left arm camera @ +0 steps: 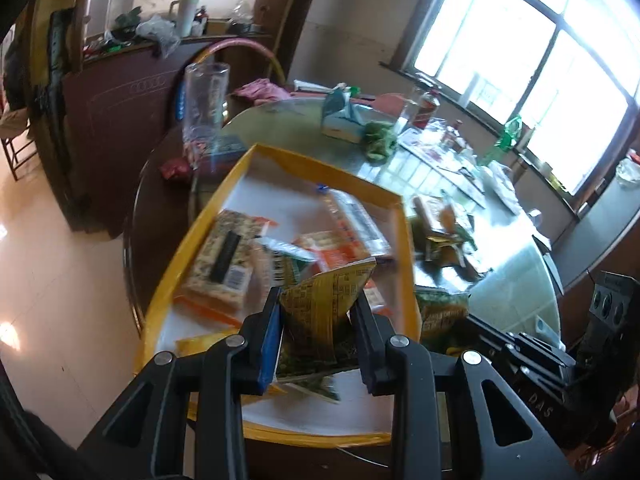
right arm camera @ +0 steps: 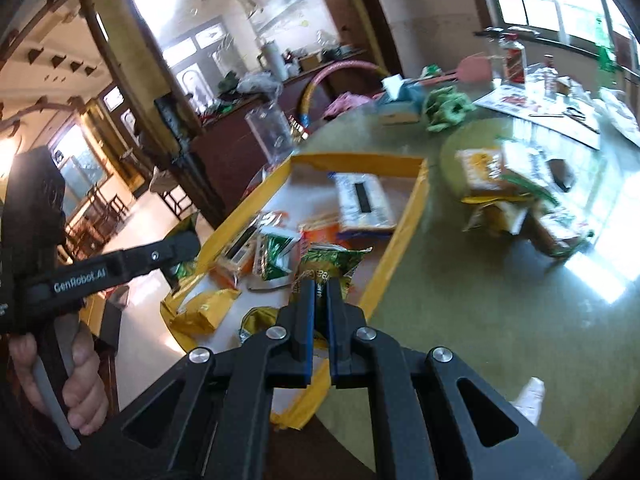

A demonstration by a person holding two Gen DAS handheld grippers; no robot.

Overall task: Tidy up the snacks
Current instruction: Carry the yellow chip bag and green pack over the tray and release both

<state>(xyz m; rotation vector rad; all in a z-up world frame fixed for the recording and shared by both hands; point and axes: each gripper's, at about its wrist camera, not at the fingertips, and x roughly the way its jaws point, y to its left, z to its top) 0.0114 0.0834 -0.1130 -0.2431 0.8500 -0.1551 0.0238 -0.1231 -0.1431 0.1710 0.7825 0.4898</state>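
A yellow-rimmed tray (left arm camera: pixel 328 168) (right arm camera: pixel 408 216) lies at the near edge of the round glass-topped table (right arm camera: pixel 460 320) and holds several snack packets, among them a cracker pack (left arm camera: pixel 224 264) and a clear-wrapped pack (right arm camera: pixel 362 200). My left gripper (left arm camera: pixel 317 296) is shut on a crumpled yellow-green packet (left arm camera: pixel 328 284) above the tray's near end. My right gripper (right arm camera: pixel 320 286) is shut on a green snack bag (right arm camera: pixel 328 260) over the tray's near right corner. A loose pile of snacks (left arm camera: pixel 440 232) (right arm camera: pixel 512 200) lies on the table to the right of the tray.
A clear plastic jar (left arm camera: pixel 204 100) (right arm camera: pixel 272 128) stands just beyond the tray's far left corner. A tissue box (left arm camera: pixel 340 120), a green bundle (right arm camera: pixel 444 108), bottles (left arm camera: pixel 426 108) and papers crowd the far side. A person's hand (right arm camera: pixel 80 360) grips the left tool.
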